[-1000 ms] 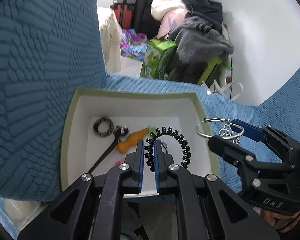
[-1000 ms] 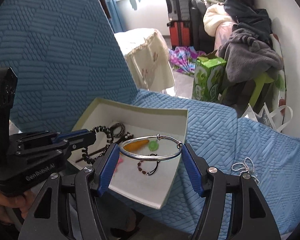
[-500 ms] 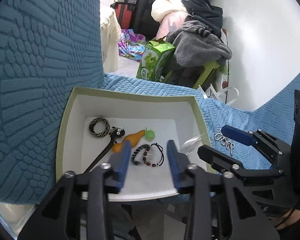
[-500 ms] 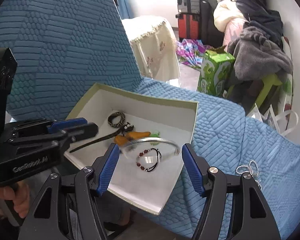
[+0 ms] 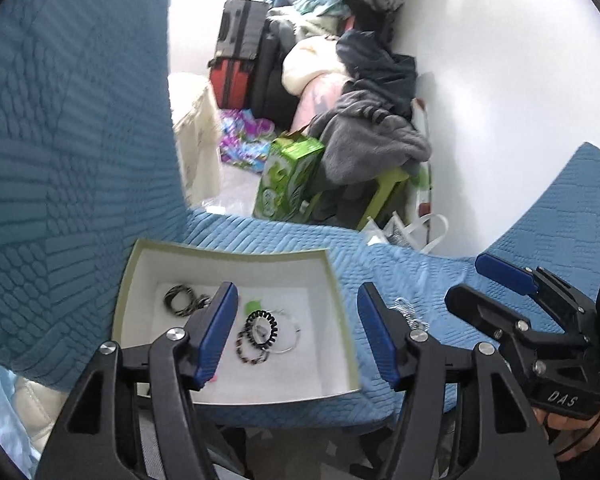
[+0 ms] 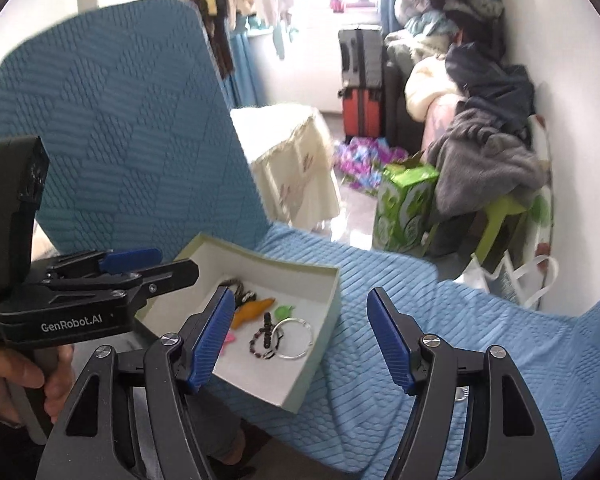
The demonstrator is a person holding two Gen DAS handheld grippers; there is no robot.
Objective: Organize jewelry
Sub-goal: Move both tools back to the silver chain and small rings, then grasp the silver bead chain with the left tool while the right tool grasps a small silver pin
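Fingers of both grippers stand released and empty: the left gripper [image 5: 294,330] has just been opening and its black coil hair tie [image 5: 262,329] now lies in the white box [image 5: 342,322]; a second ago the silver bangle [image 6: 293,337] sat in the right gripper [image 6: 300,338], now beside the tie. A silver chain [image 5: 410,314] remains on the blue quilted cover [image 6: 440,320], likely next. Behind, suitcases and heaped clothes.

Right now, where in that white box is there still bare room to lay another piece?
The box is bare along its near edge, below the silver bangle and beaded bracelet, and along its far wall. The middle is crowded: black coil hair tie, orange clip and striped ring.
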